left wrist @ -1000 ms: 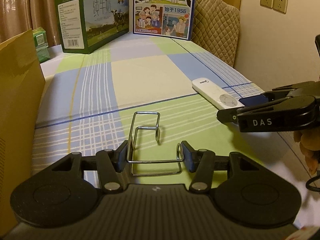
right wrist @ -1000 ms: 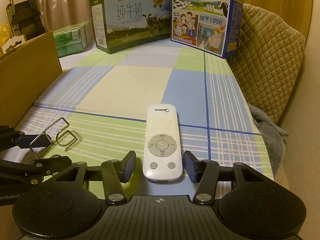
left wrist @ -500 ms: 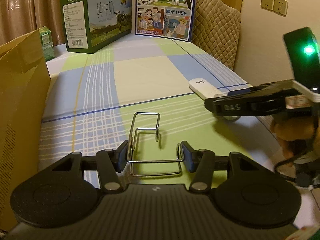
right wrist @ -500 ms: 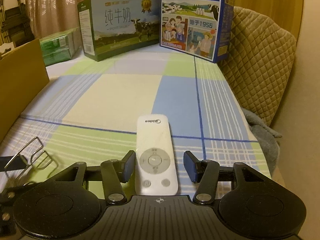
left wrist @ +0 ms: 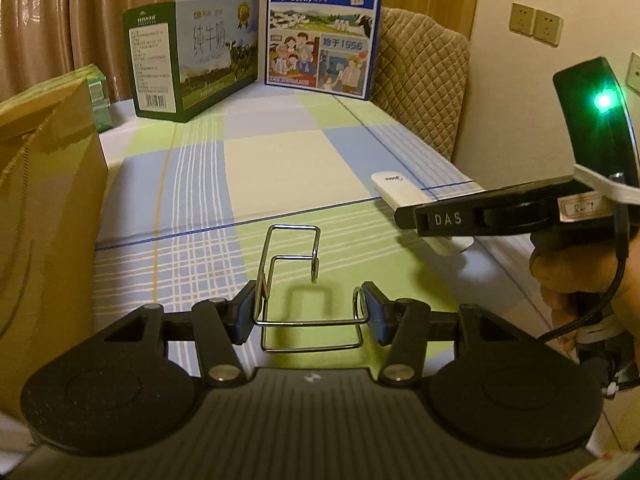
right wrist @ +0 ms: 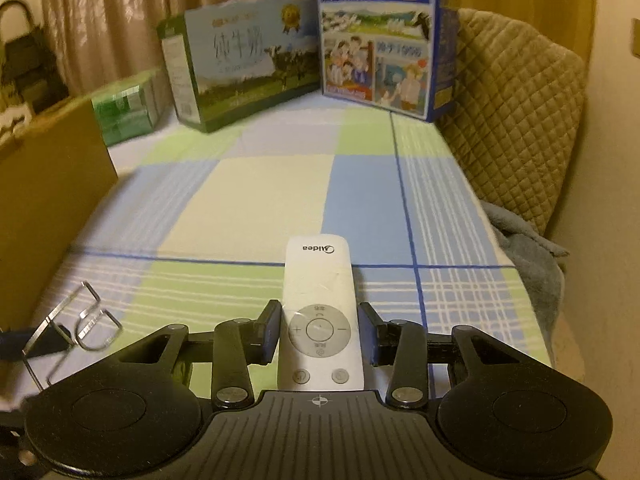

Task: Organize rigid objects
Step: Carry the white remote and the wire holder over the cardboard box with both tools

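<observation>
Hiding the remote's [left wrist: 400,192] near end, the right tool [left wrist: 404,214] crosses it.

The wire rack [left wrist: 308,280] is shiny bare metal; the remote [right wrist: 320,312] is smooth white plastic; the checked sheet [left wrist: 260,168] is matt cloth; the box [left wrist: 44,184] is plain brown cardboard.

a bed covered in a checked sheet [left wrist: 276,168] of pale green, blue and cream carries everything. at its far end stand a green milk carton [left wrist: 192,56] and a blue milk carton [left wrist: 324,28], side by side. a white remote [right wrist: 320,312] lies nearer, a brown cardboard box [left wrist: 44,208] sits along the left edge, and a green pack [right wrist: 124,110] rests behind that box.
</observation>
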`<act>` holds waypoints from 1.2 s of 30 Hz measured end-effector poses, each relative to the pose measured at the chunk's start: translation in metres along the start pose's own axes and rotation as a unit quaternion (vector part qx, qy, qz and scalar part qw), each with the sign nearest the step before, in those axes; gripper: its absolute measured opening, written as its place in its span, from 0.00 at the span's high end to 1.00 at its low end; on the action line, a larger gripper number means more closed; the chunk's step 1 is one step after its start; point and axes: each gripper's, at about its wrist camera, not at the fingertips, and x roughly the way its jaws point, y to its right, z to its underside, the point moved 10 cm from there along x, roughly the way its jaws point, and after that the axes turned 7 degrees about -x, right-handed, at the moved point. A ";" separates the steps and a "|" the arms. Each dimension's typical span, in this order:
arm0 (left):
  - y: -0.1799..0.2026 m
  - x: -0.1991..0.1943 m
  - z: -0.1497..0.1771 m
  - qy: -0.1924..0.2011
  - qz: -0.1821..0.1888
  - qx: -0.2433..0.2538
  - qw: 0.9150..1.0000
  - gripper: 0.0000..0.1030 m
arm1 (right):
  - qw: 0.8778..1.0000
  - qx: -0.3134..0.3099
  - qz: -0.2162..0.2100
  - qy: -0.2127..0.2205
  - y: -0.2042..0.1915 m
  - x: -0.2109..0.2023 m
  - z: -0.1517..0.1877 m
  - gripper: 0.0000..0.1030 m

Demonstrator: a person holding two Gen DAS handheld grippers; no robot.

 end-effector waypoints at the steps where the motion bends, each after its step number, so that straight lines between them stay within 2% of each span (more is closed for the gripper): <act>1: 0.001 -0.007 0.000 0.001 0.001 0.001 1.000 0.52 | 1.000 0.013 -0.001 0.003 -0.002 -0.008 0.001 0.64; 7: 0.001 -0.050 0.003 0.013 0.003 0.004 1.000 0.52 | 0.999 0.042 -0.002 0.011 -0.024 -0.060 0.013 0.64; 14: -0.025 -0.111 0.002 0.033 -0.022 -0.021 0.999 0.52 | 0.998 0.067 -0.011 0.010 -0.055 -0.122 0.030 0.64; 20: -0.049 -0.158 -0.004 0.048 -0.041 -0.041 0.997 0.52 | 0.998 0.053 -0.034 0.020 -0.098 -0.162 0.027 0.64; 29: -0.078 -0.204 -0.008 0.067 -0.056 -0.063 0.994 0.52 | 0.997 0.022 -0.057 0.038 -0.144 -0.192 0.005 0.64; 36: -0.096 -0.220 -0.008 0.068 -0.066 -0.072 0.993 0.52 | 0.996 0.006 -0.074 0.043 -0.171 -0.199 -0.004 0.64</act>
